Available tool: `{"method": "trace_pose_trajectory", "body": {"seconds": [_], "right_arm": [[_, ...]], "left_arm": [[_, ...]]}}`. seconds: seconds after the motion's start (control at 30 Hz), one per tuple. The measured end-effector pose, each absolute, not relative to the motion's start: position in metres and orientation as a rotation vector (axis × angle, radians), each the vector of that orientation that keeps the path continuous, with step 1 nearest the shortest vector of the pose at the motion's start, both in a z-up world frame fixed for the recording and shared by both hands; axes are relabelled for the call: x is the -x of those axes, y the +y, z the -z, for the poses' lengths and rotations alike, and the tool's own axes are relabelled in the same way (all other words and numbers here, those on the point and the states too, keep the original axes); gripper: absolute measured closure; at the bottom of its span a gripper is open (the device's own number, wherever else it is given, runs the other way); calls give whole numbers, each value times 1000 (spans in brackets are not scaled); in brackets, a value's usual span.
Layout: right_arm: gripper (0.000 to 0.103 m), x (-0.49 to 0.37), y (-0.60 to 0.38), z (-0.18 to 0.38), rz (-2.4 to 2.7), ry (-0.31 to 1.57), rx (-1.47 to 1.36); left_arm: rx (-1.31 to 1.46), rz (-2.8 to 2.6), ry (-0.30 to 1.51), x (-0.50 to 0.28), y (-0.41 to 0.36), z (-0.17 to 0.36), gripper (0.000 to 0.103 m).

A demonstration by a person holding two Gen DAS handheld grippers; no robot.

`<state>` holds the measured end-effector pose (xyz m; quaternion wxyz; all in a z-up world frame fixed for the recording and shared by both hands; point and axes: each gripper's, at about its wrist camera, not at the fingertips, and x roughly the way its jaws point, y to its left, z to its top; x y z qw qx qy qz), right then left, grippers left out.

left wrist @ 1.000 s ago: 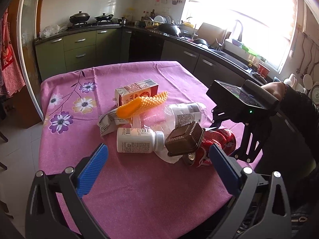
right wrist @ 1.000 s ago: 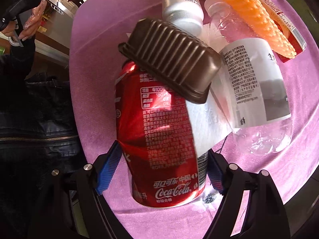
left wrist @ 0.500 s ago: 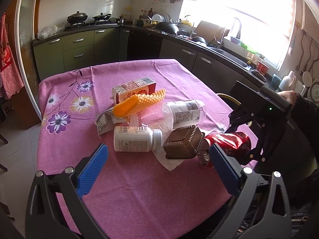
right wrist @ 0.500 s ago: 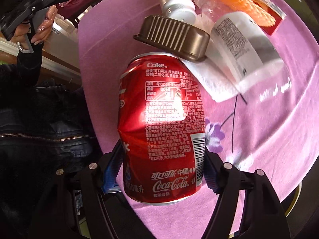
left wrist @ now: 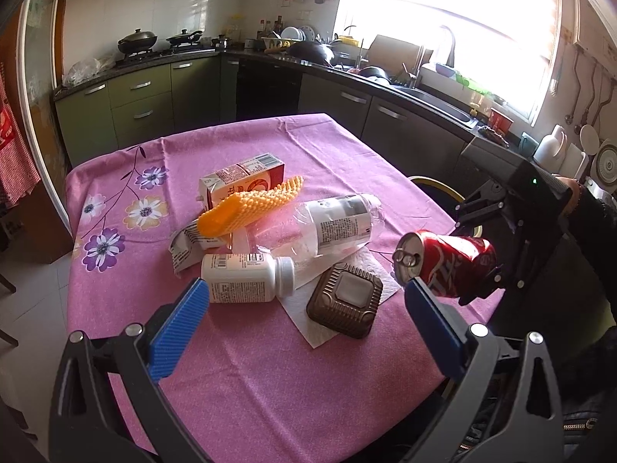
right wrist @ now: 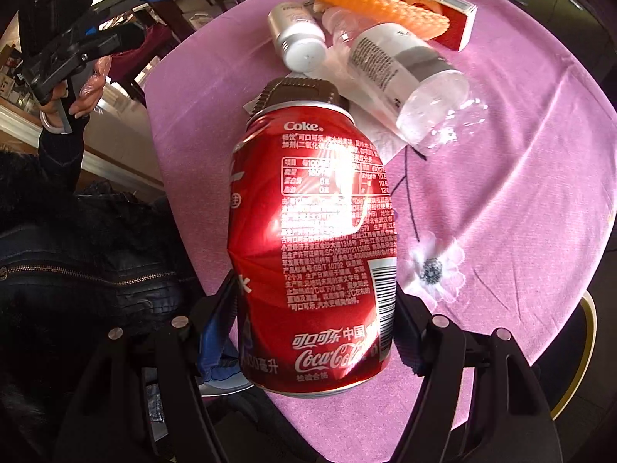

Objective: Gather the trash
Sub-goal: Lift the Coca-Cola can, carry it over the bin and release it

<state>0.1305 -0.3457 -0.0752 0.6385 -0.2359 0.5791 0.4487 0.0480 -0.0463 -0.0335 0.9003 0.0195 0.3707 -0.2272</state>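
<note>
**Pink-clothed worktop: one can lifted, six items left in the pile**

Pink cloth with a printed flower pattern covers the worktop (left wrist: 270,366), which stands in a kitchen with green base cabinets (left wrist: 146,104), two lidded pans on a hob, a sink under a bright window (left wrist: 443,27) and a yellow-rimmed stool just off the far corner.

Change since one second ago: the red cola can (right wrist: 312,247) lay on the cloth under the brown tray; it is now raised clear of the worktop edge, near horizontal, clamped at its base by the right tool (right wrist: 314,332). The brown ribbed tray (left wrist: 345,305), then propped on the can, now lies flat, upside down, on the white paper napkin (left wrist: 308,324). The left tool (left wrist: 304,332) has kept its place above the near edge of the worktop, fingers spread wide, holding nothing.

Count on the worktop:
- one red-and-white carton (left wrist: 243,181), on its side
- one clear plastic bottle (left wrist: 335,223), on its side
- one white pill bottle (left wrist: 246,277), on its side, touching the napkin
- one orange knobbed piece (left wrist: 250,208), lying across the carton
- one brown tray
- one napkin
- one crumpled wrapper (left wrist: 181,247), beside the pill bottle

Dents show on the can's side.
</note>
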Motion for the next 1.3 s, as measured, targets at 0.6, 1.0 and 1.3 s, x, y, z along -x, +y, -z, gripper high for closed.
{"method": "trace_pose_trajectory", "body": {"seconds": [0.6,1.0,1.3], "right_arm": [[33,-244,-575,88,-248,1364,200],[31,-291,-620,145,-68,1395,-17],[31,-214,-585,90,-117,1241,-84]], "left_arm": [[-93,564,769,-53,-76,35,6],[-147,596,797,-50,-95,39,6],[-163,647,835,-55,-107,53,6]]}}
